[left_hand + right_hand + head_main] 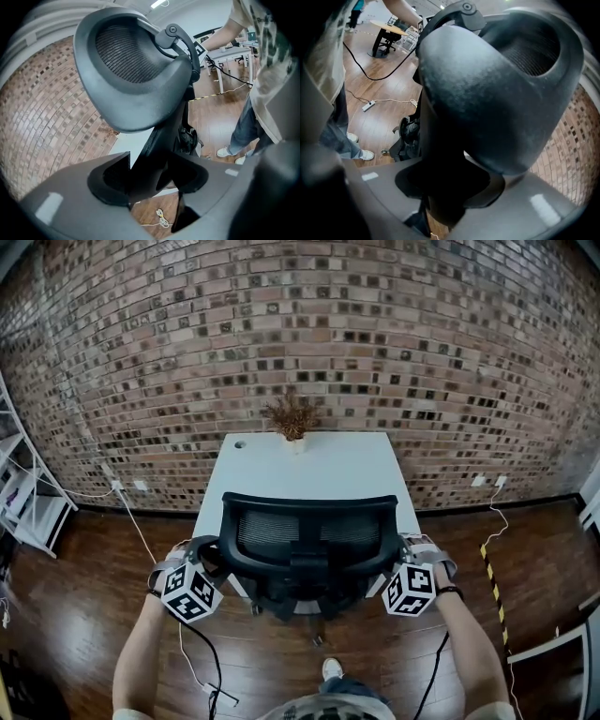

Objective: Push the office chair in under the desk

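Observation:
A black office chair [309, 535] with a mesh back stands in front of the white desk [309, 460], its backrest toward me. My left gripper [202, 563] is shut on the left edge of the backrest frame. My right gripper [398, 563] is shut on the right edge. In the left gripper view the chair back [136, 70] rises above the left gripper [150, 180], with the frame edge wedged between the jaws. In the right gripper view the backrest [501, 89] fills the frame, and the right gripper [445, 187] clamps its lower edge. The chair's seat and base are mostly hidden.
A dried plant [292, 418] sits at the desk's far edge against the brick wall [300, 334]. A white shelf [23, 493] stands at the left. Cables [202, 671] trail over the wood floor, and a striped cable strip [492, 587] lies at the right. My shoe [332, 668] is behind the chair.

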### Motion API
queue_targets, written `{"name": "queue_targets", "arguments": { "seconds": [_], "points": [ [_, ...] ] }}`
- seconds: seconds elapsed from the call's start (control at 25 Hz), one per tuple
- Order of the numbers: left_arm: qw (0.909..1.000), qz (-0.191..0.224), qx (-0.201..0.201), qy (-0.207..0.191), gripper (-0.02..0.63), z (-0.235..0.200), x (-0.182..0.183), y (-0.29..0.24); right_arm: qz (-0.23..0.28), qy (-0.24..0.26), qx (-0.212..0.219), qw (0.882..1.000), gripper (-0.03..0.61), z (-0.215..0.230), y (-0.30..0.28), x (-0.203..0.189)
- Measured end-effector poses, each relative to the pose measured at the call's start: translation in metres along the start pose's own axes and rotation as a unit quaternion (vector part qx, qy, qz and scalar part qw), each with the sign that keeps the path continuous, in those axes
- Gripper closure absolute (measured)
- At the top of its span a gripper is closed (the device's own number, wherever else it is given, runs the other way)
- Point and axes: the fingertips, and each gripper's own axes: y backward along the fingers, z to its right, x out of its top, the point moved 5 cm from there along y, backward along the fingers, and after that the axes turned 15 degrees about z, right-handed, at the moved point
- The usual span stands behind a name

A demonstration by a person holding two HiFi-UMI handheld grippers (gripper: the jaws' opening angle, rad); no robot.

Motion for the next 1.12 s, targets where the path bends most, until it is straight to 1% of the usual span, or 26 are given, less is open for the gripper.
{"name": "queue_targets", "arguments": {
  "seconds": [0.08,0.16,0.32,0.4,0.52,0.64,0.76,0.84,0.88,0.96,1.04,1.12],
  "points": [
    [1.0000,0.001,0.000,0.000,0.347,-0.002,0.001,-0.004,0.000,-0.002,0.002,1.000,0.403,0.002,-0.002,-0.003],
    [1.0000,0.006,0.005,0.000,0.342,-0.003,0.001,-0.005,0.004,-0.004,-0.004,1.000,0.397,0.005,-0.002,-0.003],
    [0.9993,0.011,0.035,0.002,0.328,-0.002,0.002,-0.006,0.016,-0.022,-0.034,0.999,0.362,0.008,-0.002,-0.002],
    [0.9986,0.007,0.053,0.003,0.324,-0.002,0.003,-0.004,0.010,-0.032,-0.046,0.998,0.349,0.009,0.002,-0.003],
    [0.9972,0.006,0.074,0.013,0.327,-0.002,0.007,0.009,-0.004,-0.027,-0.066,0.997,0.314,0.010,0.014,0.000],
    [0.9945,0.020,0.101,0.022,0.351,0.000,0.013,0.026,-0.018,-0.035,-0.097,0.995,0.314,0.010,0.028,0.002],
    [0.9914,0.026,0.128,0.014,0.362,0.007,0.014,0.037,-0.035,-0.054,-0.139,0.988,0.315,0.007,0.046,0.005],
    [0.9901,0.032,0.136,0.014,0.362,0.014,0.016,0.042,-0.042,-0.063,-0.163,0.984,0.321,0.003,0.061,0.009],
    [0.9896,0.036,0.138,0.017,0.362,0.018,0.018,0.045,-0.044,-0.065,-0.171,0.982,0.326,0.000,0.068,0.012],
    [0.9875,0.049,0.147,0.029,0.387,0.026,0.023,0.050,-0.045,-0.072,-0.185,0.979,0.350,-0.006,0.081,0.019],
    [0.9844,0.064,0.159,0.038,0.420,0.034,0.029,0.056,-0.040,-0.089,-0.194,0.976,0.356,-0.012,0.091,0.028],
    [0.9817,0.078,0.167,0.048,0.439,0.040,0.036,0.064,-0.028,-0.109,-0.203,0.973,0.370,-0.017,0.098,0.040]
  ]
}}
